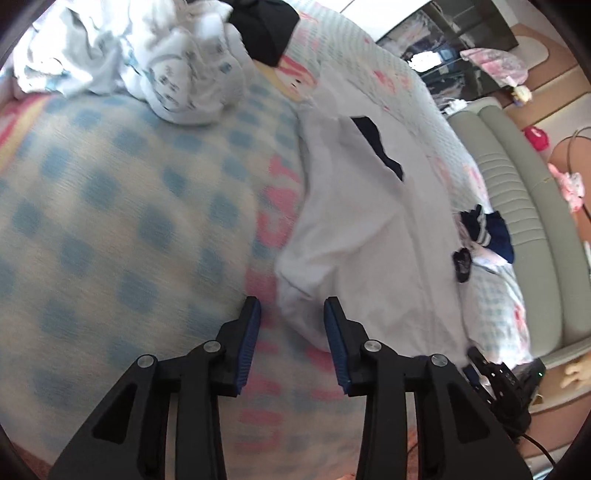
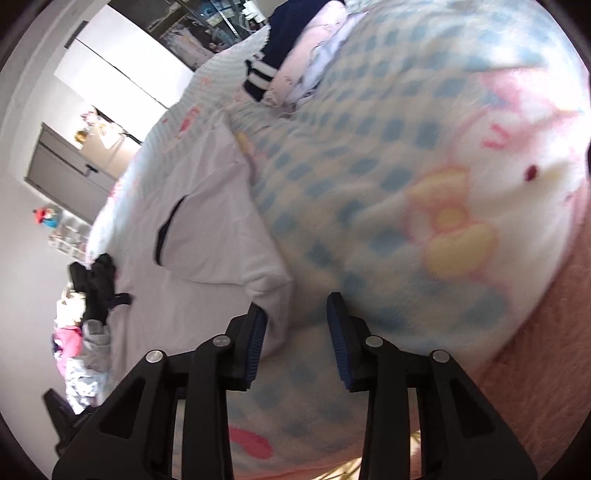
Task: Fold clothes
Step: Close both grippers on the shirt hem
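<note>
A white garment with a dark navy neck trim (image 1: 369, 206) is seen spread flat on a bed covered by a fleecy blanket in blue and cream checks with pink lettering (image 1: 110, 206); in the left wrist view it fills the centre and right of the frame, its lower corner reaching down to the fingertips. The left claw (image 1: 291, 306) is held open over the blanket at the bottom centre; the garment's corner lies just between and beyond its blue ribbed pads, but no cloth is pinched. A heap of crumpled white and pale-blue printed clothes (image 1: 177, 74) is seen at the upper left, with a black item (image 1: 266, 29) beside it at the top; a small pile of navy and white striped things (image 1: 484, 229) lies at the right edge of the bed.

In the right wrist view the white garment (image 2: 207, 229) occupies the centre left; the right claw (image 2: 295, 314) is open at the bottom centre, its left pad just beside the garment's near corner, nothing being gripped; the checked blanket (image 2: 369, 147) fills the right.
</note>
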